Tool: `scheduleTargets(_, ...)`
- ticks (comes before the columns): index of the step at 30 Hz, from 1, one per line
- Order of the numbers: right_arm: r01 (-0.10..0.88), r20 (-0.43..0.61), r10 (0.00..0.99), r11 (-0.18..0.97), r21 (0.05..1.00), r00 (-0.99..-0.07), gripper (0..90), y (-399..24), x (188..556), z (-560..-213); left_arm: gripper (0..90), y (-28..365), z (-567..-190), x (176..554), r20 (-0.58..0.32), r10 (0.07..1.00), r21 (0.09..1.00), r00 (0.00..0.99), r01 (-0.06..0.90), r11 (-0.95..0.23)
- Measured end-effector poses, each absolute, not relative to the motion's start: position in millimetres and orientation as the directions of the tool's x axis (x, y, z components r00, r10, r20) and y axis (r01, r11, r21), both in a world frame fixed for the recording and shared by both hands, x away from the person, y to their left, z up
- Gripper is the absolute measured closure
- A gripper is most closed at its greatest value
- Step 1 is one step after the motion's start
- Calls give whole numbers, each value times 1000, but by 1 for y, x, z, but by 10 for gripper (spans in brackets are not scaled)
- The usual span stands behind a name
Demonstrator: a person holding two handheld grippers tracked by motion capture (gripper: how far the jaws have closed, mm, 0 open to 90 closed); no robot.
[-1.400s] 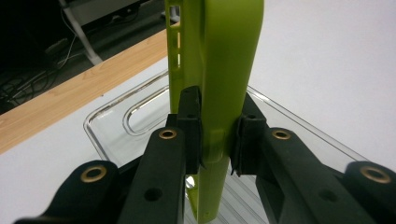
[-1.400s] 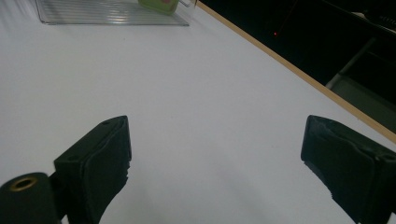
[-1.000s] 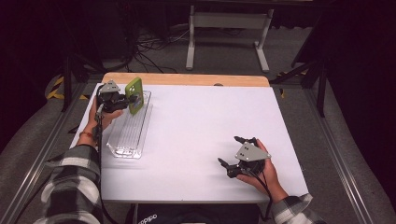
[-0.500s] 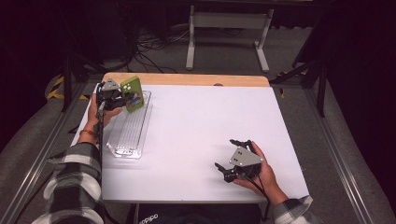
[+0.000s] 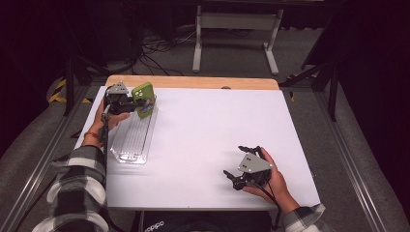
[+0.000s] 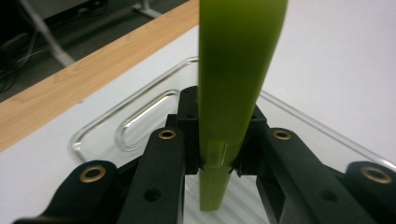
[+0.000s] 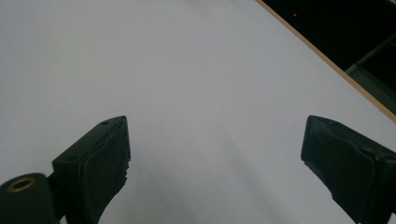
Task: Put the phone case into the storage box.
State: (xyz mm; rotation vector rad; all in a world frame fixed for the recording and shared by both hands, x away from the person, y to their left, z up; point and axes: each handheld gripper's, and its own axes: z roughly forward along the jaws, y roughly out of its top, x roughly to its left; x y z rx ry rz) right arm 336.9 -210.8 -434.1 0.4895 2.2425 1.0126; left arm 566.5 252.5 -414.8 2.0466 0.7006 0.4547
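- The green phone (image 5: 143,99) sits clamped edge-on in your left claw (image 5: 126,103), at the far left of the white surface (image 5: 217,130).
- In the high view the phone stands nearly upright, tipped a little, with its back and camera corner facing the camera.
- It hangs over the far end of the clear plastic tray (image 5: 133,140); you cannot tell from that view whether its lower edge touches the tray.
- In the left gripper view the phone (image 6: 233,84) rises as a thin green strip between the two black jaws, which press on its faces near its lower end.
- The tray (image 6: 140,116) shows behind and below those jaws in that view, with its rounded rim and ribbed floor.
- The tray lies lengthwise along the left edge of the surface, just beside your left forearm.
- Your right claw (image 5: 240,166) rests low over the near right part of the surface, well apart from the phone and the tray.
- Its jaws stand wide apart and grip nothing; the right gripper view has bare white surface (image 7: 196,93) between them.
- The wooden strip (image 5: 193,82) of the surface's far edge runs just behind the phone.
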Motion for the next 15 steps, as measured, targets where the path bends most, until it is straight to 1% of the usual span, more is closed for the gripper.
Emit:
scheduleTargets(7, 72, -399, 559, 640, 765, -727, 94, -210, 336, -436, 756, 249, -414, 570, 111, 682, 842, 723, 296, -452)
scheduleTargets(8, 68, -405, 567, 635, 769, -717, 95, -211, 335, -435, 716, 250, -414, 572, 111, 693, 845, 713, 299, -443)
scheduleTargets(10, 65, -411, 571, 635, 770, -711, 97, -211, 333, -434, 711, 250, -414, 572, 117, 697, 843, 708, 300, -446)
scheduleTargets(15, 53, -428, 557, 650, 758, -711, 99, -211, 332, -435, 632, 247, -413, 572, 175, 727, 821, 664, 309, -480)
